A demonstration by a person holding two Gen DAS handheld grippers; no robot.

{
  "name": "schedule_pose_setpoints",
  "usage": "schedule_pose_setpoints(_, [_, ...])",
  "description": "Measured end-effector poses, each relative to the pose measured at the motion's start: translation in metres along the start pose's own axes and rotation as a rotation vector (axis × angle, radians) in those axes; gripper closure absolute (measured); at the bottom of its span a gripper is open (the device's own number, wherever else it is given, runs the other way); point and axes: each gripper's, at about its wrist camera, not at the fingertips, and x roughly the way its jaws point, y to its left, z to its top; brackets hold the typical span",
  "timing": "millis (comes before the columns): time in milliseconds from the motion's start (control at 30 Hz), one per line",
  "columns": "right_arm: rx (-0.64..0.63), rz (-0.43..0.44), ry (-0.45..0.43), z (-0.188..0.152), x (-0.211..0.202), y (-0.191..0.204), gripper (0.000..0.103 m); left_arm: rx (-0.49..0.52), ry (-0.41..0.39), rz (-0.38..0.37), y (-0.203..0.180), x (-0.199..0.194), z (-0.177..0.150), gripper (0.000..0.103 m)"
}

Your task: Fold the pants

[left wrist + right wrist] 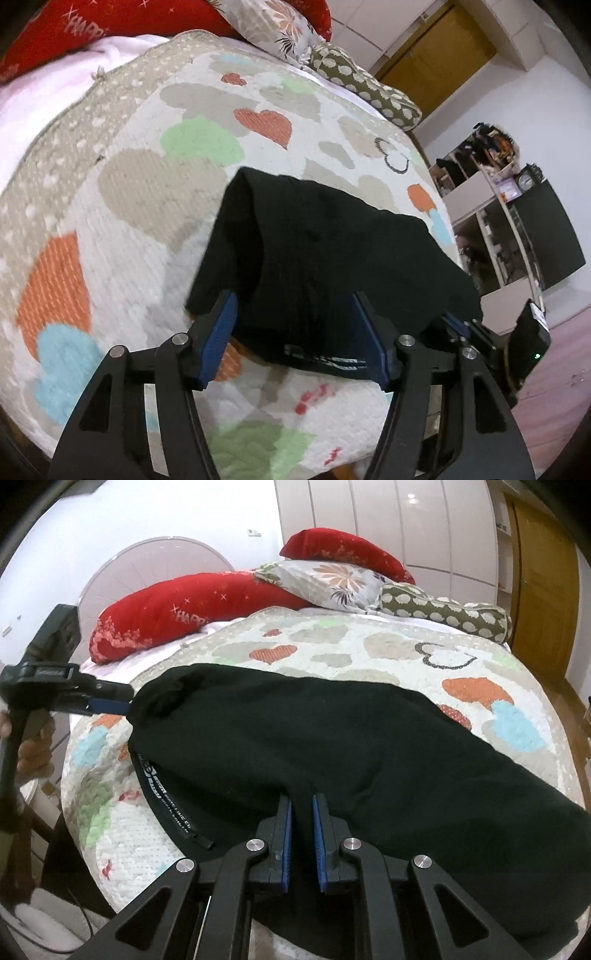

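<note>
Black pants lie on a heart-patterned bed cover, with a printed waistband edge at the near left. In the left wrist view the pants are draped over my left gripper, whose blue-padded jaws stand wide apart with cloth between them. In the right wrist view the left gripper touches the pants' far left corner. My right gripper has its jaws narrowly apart at the near edge of the pants; whether cloth is pinched between them is unclear. It also shows in the left wrist view, under the cloth.
Red pillows, a floral pillow and a dotted bolster lie at the bed's head. A wooden door and white wardrobes stand beyond. Shelves and a dark screen stand to the right of the bed.
</note>
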Motion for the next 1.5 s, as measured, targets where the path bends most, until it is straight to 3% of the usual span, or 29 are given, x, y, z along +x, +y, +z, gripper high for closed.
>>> schedule_pose_setpoints(133, [0.044, 0.027, 0.002, -0.002, 0.000, -0.004, 0.093, 0.027, 0.003, 0.059, -0.006, 0.015, 0.000, 0.039])
schedule_pose_setpoints(200, [0.064, 0.043, 0.002, -0.003, -0.001, -0.007, 0.093, 0.033, 0.027, 0.048, -0.007, 0.030, 0.004, 0.040])
schedule_pose_setpoints(233, [0.070, 0.047, 0.004, -0.003, -0.002, -0.008, 0.093, 0.048, 0.036, 0.049, -0.008, 0.037, 0.005, 0.045])
schedule_pose_setpoints(300, [0.082, 0.060, 0.016, -0.003, -0.002, -0.008, 0.093, 0.062, 0.061, 0.075, -0.010, 0.048, 0.008, 0.078])
schedule_pose_setpoints(333, [0.089, 0.070, 0.023, -0.003, -0.002, -0.008, 0.093, 0.053, 0.083, 0.045, -0.010, 0.051, 0.010, 0.092])
schedule_pose_setpoints(567, [0.065, 0.129, 0.062, 0.004, -0.018, 0.010, 0.093, 0.129, 0.006, -0.028, -0.015, 0.007, 0.023, 0.092])
schedule_pose_setpoints(667, [0.021, 0.166, 0.101, -0.005, -0.013, 0.034, 0.093, 0.128, 0.012, 0.029, -0.003, 0.007, 0.018, 0.092])
schedule_pose_setpoints(800, [0.017, 0.068, 0.091, -0.020, 0.010, 0.040, 0.093, 0.084, 0.066, 0.080, 0.017, 0.033, 0.003, 0.092])
schedule_pose_setpoints(900, [0.051, 0.114, 0.078, -0.016, -0.001, 0.032, 0.077, 0.079, 0.068, 0.096, 0.013, 0.028, 0.004, 0.087])
schedule_pose_setpoints(933, [0.045, 0.107, 0.067, -0.014, -0.008, 0.029, 0.066, 0.077, 0.068, 0.115, 0.011, 0.023, 0.006, 0.083])
schedule_pose_setpoints(1033, [0.081, 0.071, -0.008, -0.002, -0.032, 0.008, 0.064, 0.076, 0.001, 0.200, 0.013, -0.004, 0.011, 0.076])
schedule_pose_setpoints(1133, [0.160, 0.002, -0.073, 0.019, -0.040, -0.025, 0.062, 0.073, -0.084, 0.266, 0.012, -0.028, 0.018, 0.076])
schedule_pose_setpoints(1267, [0.182, -0.079, -0.067, 0.052, -0.012, -0.051, 0.062, 0.100, -0.113, 0.218, -0.005, -0.031, 0.027, 0.076])
schedule_pose_setpoints(1367, [0.195, -0.073, -0.041, 0.065, 0.016, -0.054, 0.062, 0.138, -0.099, 0.193, -0.028, -0.010, 0.033, 0.076])
schedule_pose_setpoints(1400, [0.171, -0.146, -0.011, 0.068, 0.031, -0.053, 0.062, 0.148, -0.093, 0.207, -0.034, 0.003, 0.034, 0.071])
schedule_pose_setpoints(1467, [0.127, -0.329, 0.060, 0.068, 0.053, -0.058, 0.062, 0.135, -0.069, 0.274, -0.034, 0.031, 0.039, 0.071])
schedule_pose_setpoints(1500, [0.118, -0.380, 0.093, 0.064, 0.063, -0.063, 0.062, 0.122, -0.055, 0.314, -0.030, 0.045, 0.041, 0.071])
